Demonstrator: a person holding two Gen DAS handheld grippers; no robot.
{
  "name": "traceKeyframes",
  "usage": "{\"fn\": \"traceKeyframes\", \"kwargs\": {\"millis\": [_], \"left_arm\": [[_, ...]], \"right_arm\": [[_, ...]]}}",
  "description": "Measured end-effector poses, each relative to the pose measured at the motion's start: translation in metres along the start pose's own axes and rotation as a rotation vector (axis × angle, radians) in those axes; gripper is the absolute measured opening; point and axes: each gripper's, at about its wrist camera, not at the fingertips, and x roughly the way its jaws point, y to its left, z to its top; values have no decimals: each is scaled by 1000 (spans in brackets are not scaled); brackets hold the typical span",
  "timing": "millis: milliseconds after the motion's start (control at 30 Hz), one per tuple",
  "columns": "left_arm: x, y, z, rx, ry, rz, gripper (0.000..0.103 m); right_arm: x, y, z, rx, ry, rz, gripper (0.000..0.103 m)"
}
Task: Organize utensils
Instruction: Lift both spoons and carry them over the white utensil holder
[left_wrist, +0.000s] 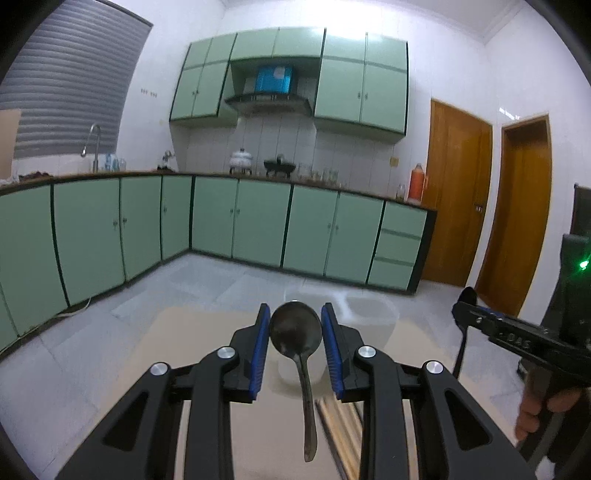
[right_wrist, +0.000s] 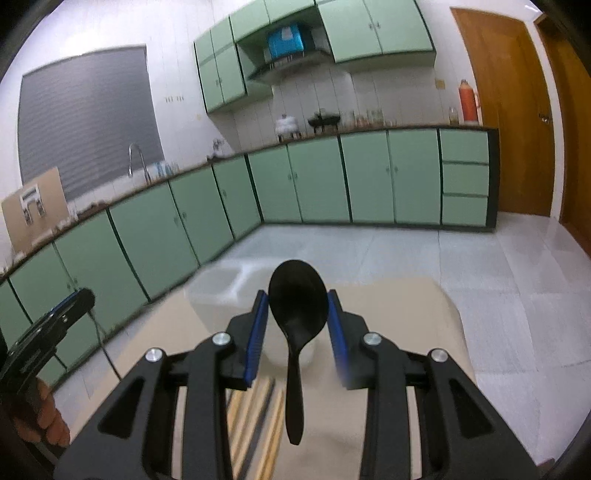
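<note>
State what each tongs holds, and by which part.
Left tongs: metal spoon, gripped by its bowl. Right tongs: black spoon, also by its bowl, handles hanging down.

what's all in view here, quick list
metal spoon: 1, dark grey, bowl between the left fingers
plastic spoon: 1, black, bowl between the right fingers
chopsticks: several, pale wood and dark, on the table
container: 1, translucent white, far table edge
table: 1, beige, below both
flask: 1, orange, on the counter by the door
left hand-held gripper: 1, black, blue pads
right hand-held gripper: 1, black, blue pads
</note>
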Motion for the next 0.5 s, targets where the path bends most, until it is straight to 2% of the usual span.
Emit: {"fn": "traceKeyframes", "kwargs": {"millis": [233, 500], "left_arm": [[13, -3, 60, 2, -116, -26, 28], [61, -3, 99, -26, -166, -48, 28]], "right_arm": [[27, -3, 52, 9, -116, 41, 31], [78, -6, 78, 21, -134, 73, 31]]}}
